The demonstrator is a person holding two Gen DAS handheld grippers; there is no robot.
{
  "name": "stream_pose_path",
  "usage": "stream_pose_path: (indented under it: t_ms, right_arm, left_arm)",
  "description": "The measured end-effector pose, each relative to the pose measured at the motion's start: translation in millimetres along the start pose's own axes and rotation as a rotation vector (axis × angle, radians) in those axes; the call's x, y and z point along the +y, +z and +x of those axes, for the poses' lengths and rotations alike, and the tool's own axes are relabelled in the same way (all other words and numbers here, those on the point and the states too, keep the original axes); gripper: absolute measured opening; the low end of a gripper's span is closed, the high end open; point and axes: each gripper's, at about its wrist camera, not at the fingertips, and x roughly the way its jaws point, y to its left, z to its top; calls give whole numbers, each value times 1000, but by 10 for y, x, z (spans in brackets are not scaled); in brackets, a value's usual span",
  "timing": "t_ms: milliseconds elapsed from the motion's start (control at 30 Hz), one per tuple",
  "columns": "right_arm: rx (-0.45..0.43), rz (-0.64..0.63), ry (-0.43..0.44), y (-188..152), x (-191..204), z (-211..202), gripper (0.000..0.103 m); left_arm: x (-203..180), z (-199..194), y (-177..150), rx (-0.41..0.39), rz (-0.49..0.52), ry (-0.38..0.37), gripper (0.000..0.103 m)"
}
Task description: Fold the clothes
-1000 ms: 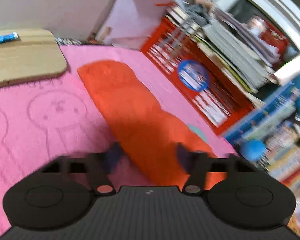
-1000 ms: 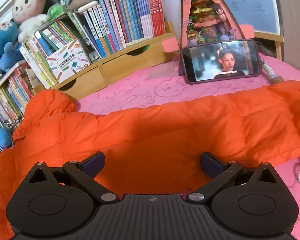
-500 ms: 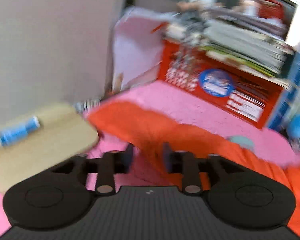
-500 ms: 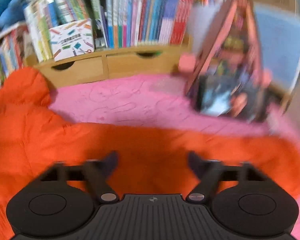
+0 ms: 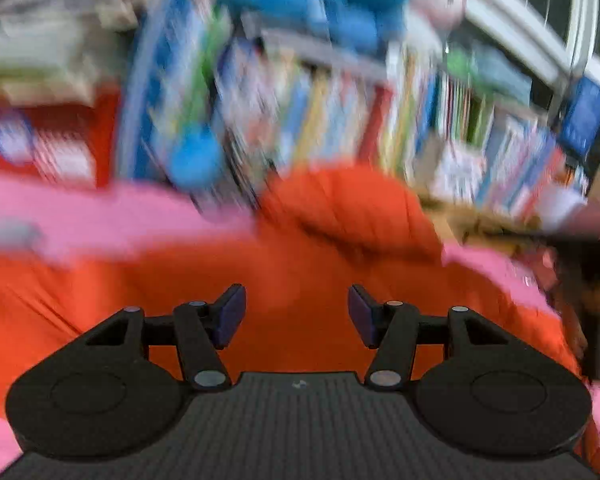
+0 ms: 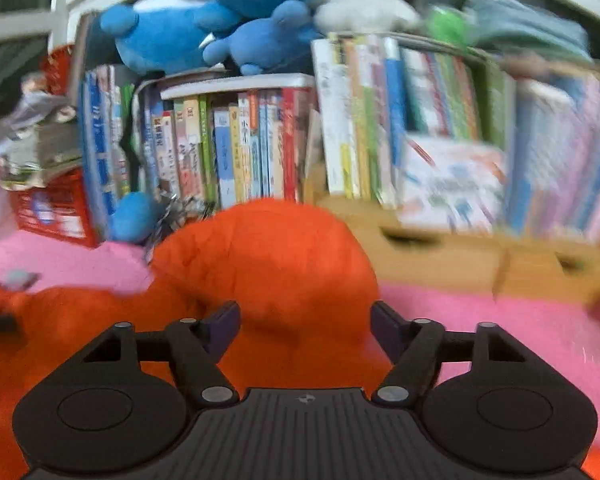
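— The orange jacket [image 6: 268, 256] lay spread on the pink blanket [image 6: 480, 320], its rounded end just before the row of books [image 6: 236, 148]. Where were your tools?

— Your left hand-held gripper [image 5: 296, 312] was above the jacket, its jaws opening, nothing pinched between them.

— And the right one?

— Your right hand-held gripper [image 6: 305, 328] stood spread over the same rounded end, jaws closing, the pads not pressing the fabric. Blue plush toys [image 6: 220, 28] sat on top of the books. The left view was blurred.
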Motion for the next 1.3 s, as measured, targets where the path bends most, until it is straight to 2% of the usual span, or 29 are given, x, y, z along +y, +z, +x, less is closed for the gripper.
stream_pose_path:
  t_ms: [33,100,133,200,267,400,467,500,533,567,633,733,800,833,867,933,967,1000,1033,1067,1100,1200,1300]
  right_arm:
    - [-12,-36,-17,98,57,161,93]
    - [-37,-127,-58,253,172,436,103]
    - [-47,-163,-81,311,234,557,103]
    - [-48,-216,-100,407,331,804,103]
    - [-12,-252,-98,442,418,1049,103]
    - [64,-373,-128,364,582,1403,101]
    - [120,-410,-112,285,659,1482,68]
    - [142,-429,-119,239,714,1504,41]
    - [162,-451,-125,194,771,1526,25]
    - [167,-494,-135,152,845,1542,19]
    - [118,-597,-207,108,992,1509,8]
    - [-94,-726,-340,180,1175,1297,5]
    - [-260,-735,-407,312,1227,1135,5]
    - [-301,-713,-407,395,1231,1083,5]
    - [-289,-681,-377,502,1226,1060,6]
    - [-119,-560,-205,718,1120,1058,17]
    - [-80,-457,-146,758,979,1003,24]
    - [-43,-355,-91,793,836,947,49]
    - [-16,-259,-62,792,675,888,80]
    - [6,-161,-34,772,472,834,91]
    - [39,-64,-5,721,210,804,97]
    - [143,120,-11,548,-333,912,101]
    - [257,174,23,381,-530,1190,103]
  left_arm:
    - [-41,149,-94,34,2,12,55]
    - [-69,271,-194,53,29,37,56]
    - [-70,299,-219,55,34,37,57]
    - [71,319,-223,54,-18,-9,61]
    - [204,304,-254,44,-64,-47,61]
    - [206,258,-262,44,-52,-51,64]
    - [224,249,-258,43,-52,-56,65]
    - [227,253,-267,43,-53,-58,66]
    - [228,256,-268,43,-53,-60,67]
    - [229,259,-269,43,-53,-62,67]
    - [232,251,-269,42,-54,-64,67]
    - [228,236,-271,40,-50,-65,68]
    - [232,227,-270,39,-50,-69,69]
    - [238,226,-270,39,-52,-72,70]
    - [244,226,-269,39,-55,-75,70]
    - [252,231,-263,38,-61,-81,71]
    - [253,228,-258,37,-62,-83,71]
    - [254,227,-256,37,-64,-85,71]
    - [254,227,-256,37,-64,-86,72]
    - [252,226,-255,36,-63,-86,72]
    - [245,226,-252,37,-60,-85,72]
    - [233,230,-245,38,-55,-84,74]
    - [239,234,-238,38,-58,-91,76]
